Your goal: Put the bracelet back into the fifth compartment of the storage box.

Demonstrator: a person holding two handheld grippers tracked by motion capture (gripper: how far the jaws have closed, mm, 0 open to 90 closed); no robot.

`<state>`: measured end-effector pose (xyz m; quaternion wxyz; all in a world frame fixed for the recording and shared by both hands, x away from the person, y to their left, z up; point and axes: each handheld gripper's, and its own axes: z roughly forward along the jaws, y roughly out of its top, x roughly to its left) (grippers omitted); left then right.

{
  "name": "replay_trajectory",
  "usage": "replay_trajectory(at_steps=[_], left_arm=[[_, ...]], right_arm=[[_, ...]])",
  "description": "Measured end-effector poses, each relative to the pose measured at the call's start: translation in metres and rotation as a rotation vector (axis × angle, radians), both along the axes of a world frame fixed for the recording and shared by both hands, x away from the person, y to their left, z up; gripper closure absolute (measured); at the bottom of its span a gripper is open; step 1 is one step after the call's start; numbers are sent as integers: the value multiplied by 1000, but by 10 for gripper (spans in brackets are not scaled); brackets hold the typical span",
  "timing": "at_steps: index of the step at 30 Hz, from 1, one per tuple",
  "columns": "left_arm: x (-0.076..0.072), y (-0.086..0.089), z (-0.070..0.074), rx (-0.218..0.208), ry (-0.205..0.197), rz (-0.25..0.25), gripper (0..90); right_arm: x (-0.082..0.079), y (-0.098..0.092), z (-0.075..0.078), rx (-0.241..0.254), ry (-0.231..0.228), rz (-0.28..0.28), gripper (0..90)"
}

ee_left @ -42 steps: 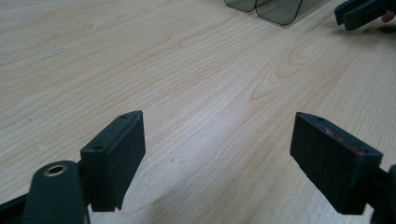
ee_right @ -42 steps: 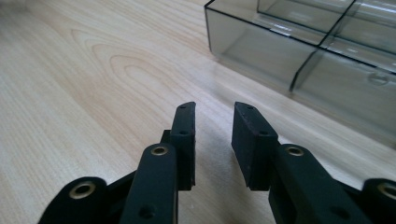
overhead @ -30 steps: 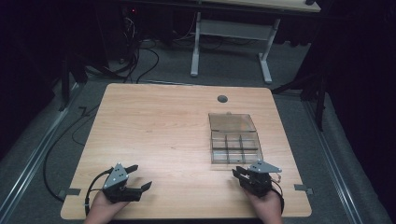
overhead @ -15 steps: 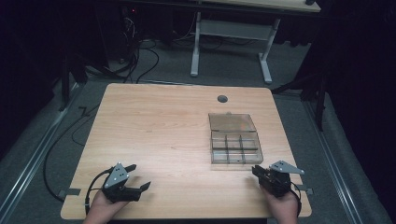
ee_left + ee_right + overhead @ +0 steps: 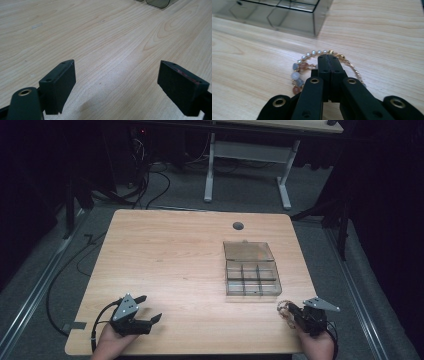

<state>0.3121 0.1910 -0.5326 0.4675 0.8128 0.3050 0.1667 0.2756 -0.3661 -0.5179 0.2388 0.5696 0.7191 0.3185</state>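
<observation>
- We take the clear smoky plastic box with six compartments (image 5: 251,279), lid open behind it, as our landmark on the pale wooden table (image 5: 170,260)
- Our right gripper (image 5: 291,312) sits just off the box's near right corner, close to the table's near edge; its jaws have just been closing and now stand pressed together
- A beaded bracelet of pearl-white, pink, grey and gold beads (image 5: 300,69) lies on the table under those jaws, near the box; whether the pads pinch it we cannot tell
- Our left gripper (image 5: 147,309) rests well apart from the box, to its near left, jaws wide with bare wood between them
</observation>
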Motion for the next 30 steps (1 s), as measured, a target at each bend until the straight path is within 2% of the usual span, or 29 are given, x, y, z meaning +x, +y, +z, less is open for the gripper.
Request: replay_trajectory(at_steps=[3, 7, 13, 15, 16, 20, 21, 22, 25, 28, 30], left_arm=[[-1, 0, 0, 3, -5, -8, 157], [-1, -1, 0, 6, -6, -14, 158], [-2, -2, 0, 21, -5, -17, 160], [-3, -2, 0, 22, -4, -18, 160], [-3, -2, 0, 22, -5, -18, 161], [-2, -2, 0, 24, -3, -16, 164], [-2, -2, 0, 24, -3, -16, 164], [-2, -2, 0, 26, -2, -18, 165], [-2, -2, 0, 28, -1, -18, 166], [-2, -3, 0, 31, -1, -18, 169], [-2, -3, 0, 32, -1, -18, 169]], right_arm=[[2, -3, 0, -13, 11, -30, 900], [5, -8, -4, 12, 33, -36, 900], [7, 12, -5, 21, 53, 51, 900], [6, 16, -5, 20, 52, 63, 900], [6, 24, -6, 22, 51, 102, 900], [5, 42, -6, 16, 54, 158, 900], [5, 42, -6, 16, 54, 158, 900], [6, 51, -6, 15, 52, 194, 900], [5, 60, -6, 13, 56, 217, 900], [5, 82, -6, 16, 58, 292, 900], [5, 85, -7, 11, 55, 304, 900]])
